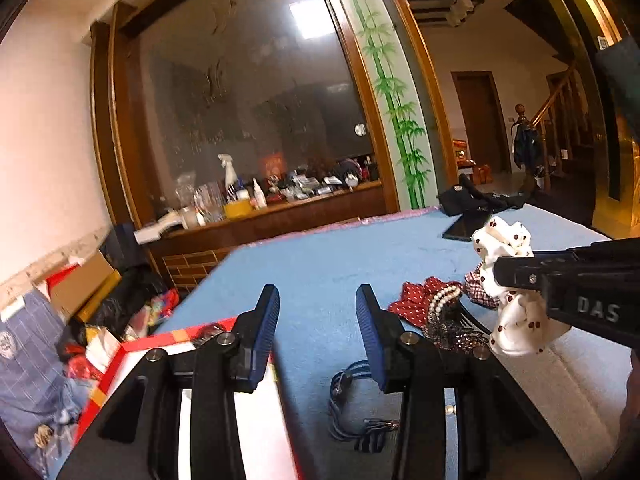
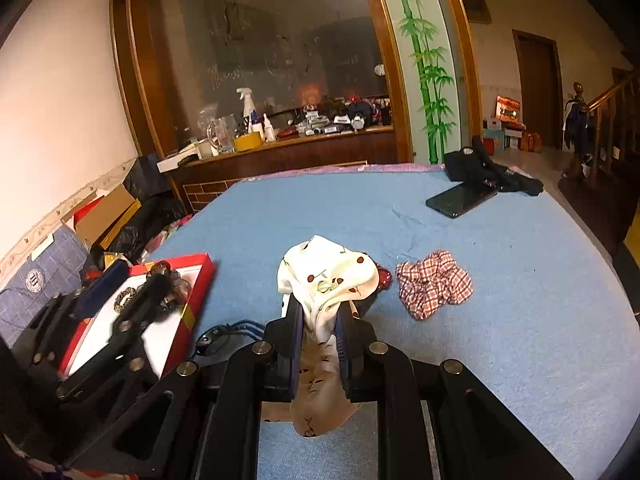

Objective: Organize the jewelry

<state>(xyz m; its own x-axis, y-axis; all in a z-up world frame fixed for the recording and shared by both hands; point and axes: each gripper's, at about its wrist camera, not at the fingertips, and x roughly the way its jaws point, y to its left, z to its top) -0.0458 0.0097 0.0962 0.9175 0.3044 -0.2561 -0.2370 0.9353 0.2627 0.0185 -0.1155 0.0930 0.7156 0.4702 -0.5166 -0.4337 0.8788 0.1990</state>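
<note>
Above the blue cloth-covered bench (image 2: 500,280), my right tool (image 2: 318,332) is closed tight on a cream fabric scrunchie with red cherry print (image 2: 328,276). The fabric bunches out above the fingertips and hangs loose below them, clear of the bench. My left tool (image 1: 318,320) stands wide open with nothing between its blue pads (image 1: 266,332), poised over the near edge of a red cardboard gift box with a white lining (image 2: 200,280), which already has some dark beaded pieces in it.

I judge the scrunchie to be light, soft and springy. It will not slip from the pads, but it squashes, so I would keep hold through the middle of the ring, as now, and not by a loose fold.

Waiting on the bench are a red-and-white checked scrunchie (image 2: 434,284), a red polka-dot fabric piece (image 1: 416,300), a short string of pale pearl beads (image 1: 444,298) and a dark sequinned hair ornament (image 1: 456,332). The pearls and the ornament look harder and more fragile; I would take those by the strand's middle and the ornament's body.
</note>
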